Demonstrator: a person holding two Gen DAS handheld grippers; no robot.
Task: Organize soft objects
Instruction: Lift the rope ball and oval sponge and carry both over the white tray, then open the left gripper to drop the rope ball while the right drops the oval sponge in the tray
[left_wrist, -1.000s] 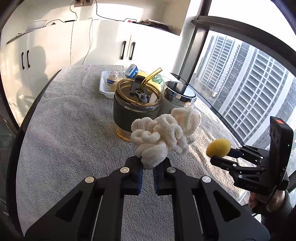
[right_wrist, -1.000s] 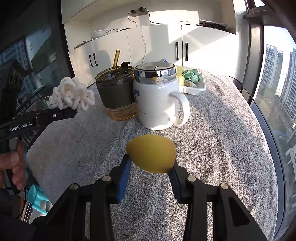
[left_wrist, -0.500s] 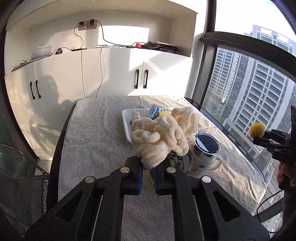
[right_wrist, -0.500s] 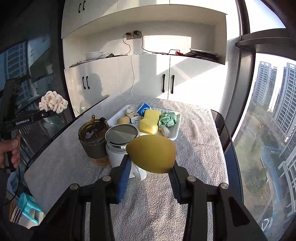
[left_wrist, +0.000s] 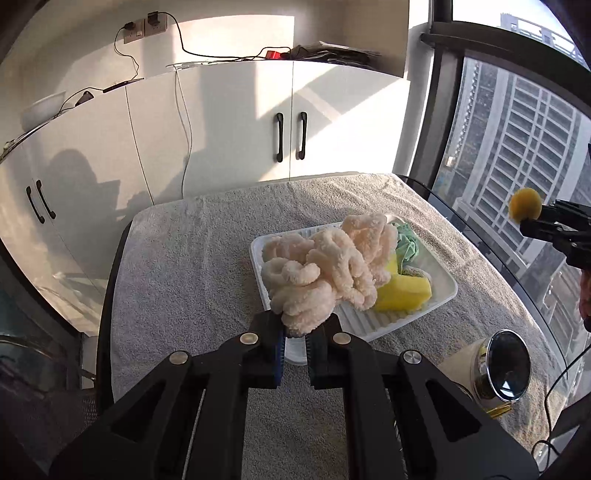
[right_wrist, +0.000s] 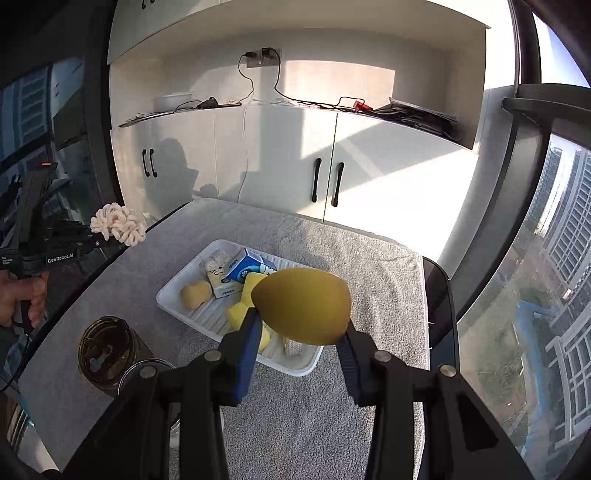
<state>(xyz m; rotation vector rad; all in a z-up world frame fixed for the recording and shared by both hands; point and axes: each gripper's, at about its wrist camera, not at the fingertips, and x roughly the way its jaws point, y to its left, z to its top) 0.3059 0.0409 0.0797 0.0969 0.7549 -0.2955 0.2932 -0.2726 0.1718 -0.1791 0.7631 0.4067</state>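
Your left tongs (left_wrist: 295, 338) pinch the fluffy cream scrunchie (left_wrist: 328, 267) by its lowest loop; the right tongs (right_wrist: 297, 341) clasp the squashy yellow sponge egg (right_wrist: 303, 304), both above the tray (right_wrist: 173, 295). Light, yielding, so squeeze gently.

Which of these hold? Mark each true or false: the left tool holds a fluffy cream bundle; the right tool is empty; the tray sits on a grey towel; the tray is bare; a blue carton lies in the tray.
1. The left tool holds a fluffy cream bundle. True.
2. The right tool is empty. False: it grips a yellow sponge.
3. The tray sits on a grey towel. True.
4. The tray is bare. False: several items lie in it.
5. A blue carton lies in the tray. True.
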